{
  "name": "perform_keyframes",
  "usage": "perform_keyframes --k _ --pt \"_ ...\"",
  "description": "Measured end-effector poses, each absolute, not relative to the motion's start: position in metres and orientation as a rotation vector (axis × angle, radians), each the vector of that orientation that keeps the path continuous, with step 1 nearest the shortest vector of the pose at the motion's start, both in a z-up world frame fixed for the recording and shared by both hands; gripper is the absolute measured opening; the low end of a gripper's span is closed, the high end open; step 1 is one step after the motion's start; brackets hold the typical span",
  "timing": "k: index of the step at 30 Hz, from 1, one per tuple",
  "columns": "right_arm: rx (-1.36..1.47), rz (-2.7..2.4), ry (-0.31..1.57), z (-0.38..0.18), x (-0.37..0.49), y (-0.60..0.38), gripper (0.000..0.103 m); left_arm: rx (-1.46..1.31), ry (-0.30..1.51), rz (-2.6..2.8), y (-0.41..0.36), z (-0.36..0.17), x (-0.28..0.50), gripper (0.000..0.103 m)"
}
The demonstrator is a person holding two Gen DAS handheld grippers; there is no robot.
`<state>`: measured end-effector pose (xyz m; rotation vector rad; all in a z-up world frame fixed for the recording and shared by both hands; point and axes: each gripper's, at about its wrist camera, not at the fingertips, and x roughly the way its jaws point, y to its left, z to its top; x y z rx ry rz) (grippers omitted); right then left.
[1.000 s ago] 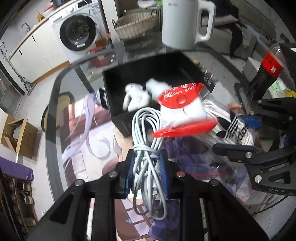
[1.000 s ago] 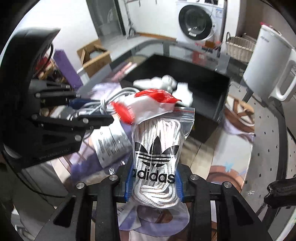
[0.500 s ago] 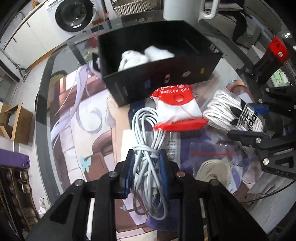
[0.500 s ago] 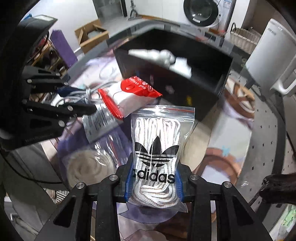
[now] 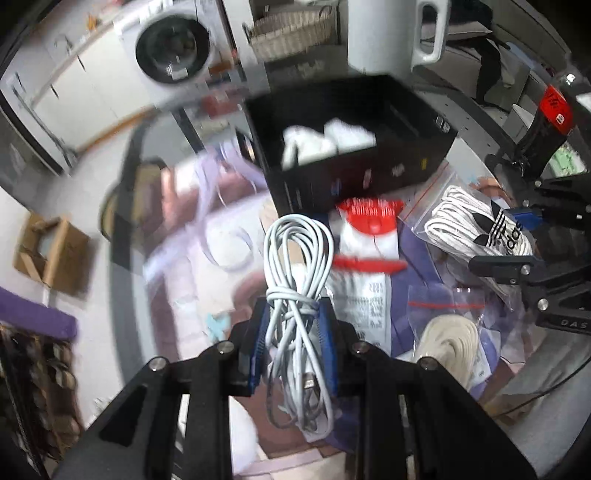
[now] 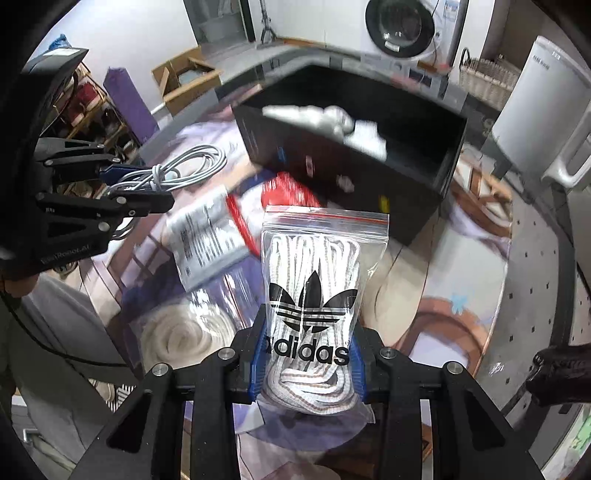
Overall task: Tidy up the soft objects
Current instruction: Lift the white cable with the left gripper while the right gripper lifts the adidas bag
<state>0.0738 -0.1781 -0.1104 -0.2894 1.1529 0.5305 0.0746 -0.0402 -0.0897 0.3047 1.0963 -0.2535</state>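
before the black box, left gripper clamps a cable bundle, right gripper a laces bag

One black box; one cable bundle; three bagged items; two grippers; two white soft items in the box.

A white front-loading washing machine stood at the far left, beside white cabinet doors. To its right sat a woven wicker basket, then a tall white plastic appliance with a side handle. Left of the table, on the pale floor, lay an open brown cardboard box and a purple rolled mat. In the right wrist view the same washing machine appeared far off, the cardboard box at far left.
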Motion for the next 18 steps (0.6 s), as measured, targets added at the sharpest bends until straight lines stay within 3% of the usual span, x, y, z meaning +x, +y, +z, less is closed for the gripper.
perform_keyframes --k 10,18 --pt "-0.216 0.539 0.900 -0.062 0.061 -0.178 0.037 0.222 0.880 -0.279 -0.042 -0.039 0.072 0.024" --pt "-0.171 0.512 0.641 -0.016 0.052 -0.190 0.037 0.214 0.598 -0.223 -0.041 0.006 0.049 0.024"
